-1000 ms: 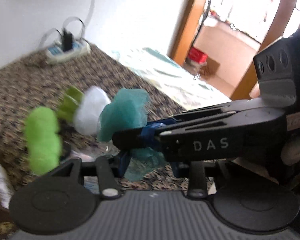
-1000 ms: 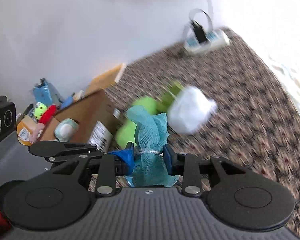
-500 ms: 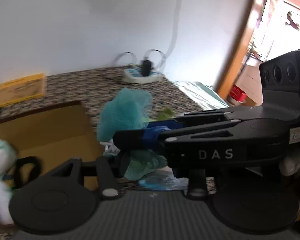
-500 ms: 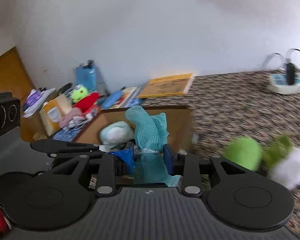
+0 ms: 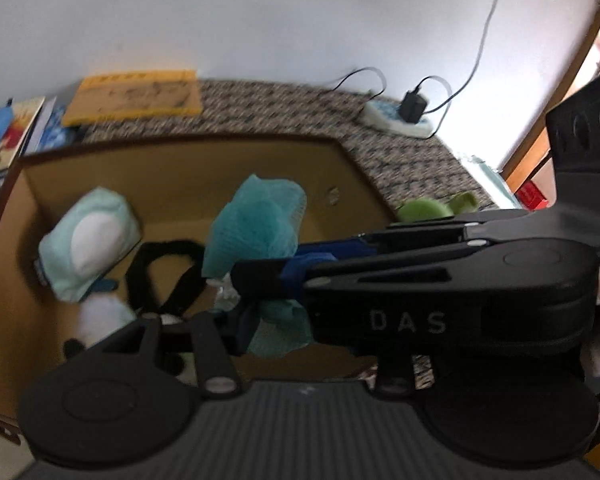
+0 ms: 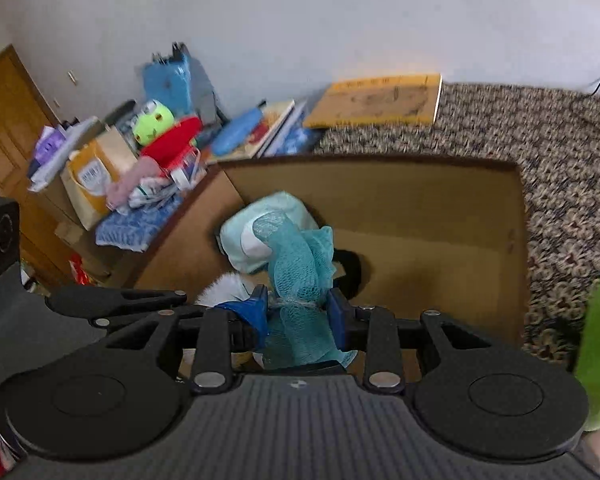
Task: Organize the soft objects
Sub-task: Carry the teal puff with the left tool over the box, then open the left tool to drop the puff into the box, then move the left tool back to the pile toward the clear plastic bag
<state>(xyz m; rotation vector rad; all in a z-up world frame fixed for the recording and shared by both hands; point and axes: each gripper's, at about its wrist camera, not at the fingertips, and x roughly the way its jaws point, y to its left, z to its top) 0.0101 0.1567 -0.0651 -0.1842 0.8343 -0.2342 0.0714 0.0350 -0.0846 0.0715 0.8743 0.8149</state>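
Over cardboard box [image 6: 440, 208]: right gripper [image 6: 300, 314] pinches teal mesh pouf [image 6: 300, 256]; left gripper [image 5: 260, 312] jaws opening around it. Lower, then release.

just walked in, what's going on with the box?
A person holds a teal mesh sponge over an open cardboard box with two handheld tools. The right tool is clamped on it. The left tool is opening its jaws, with the sponge between them. A mint plush toy already lies in the box.
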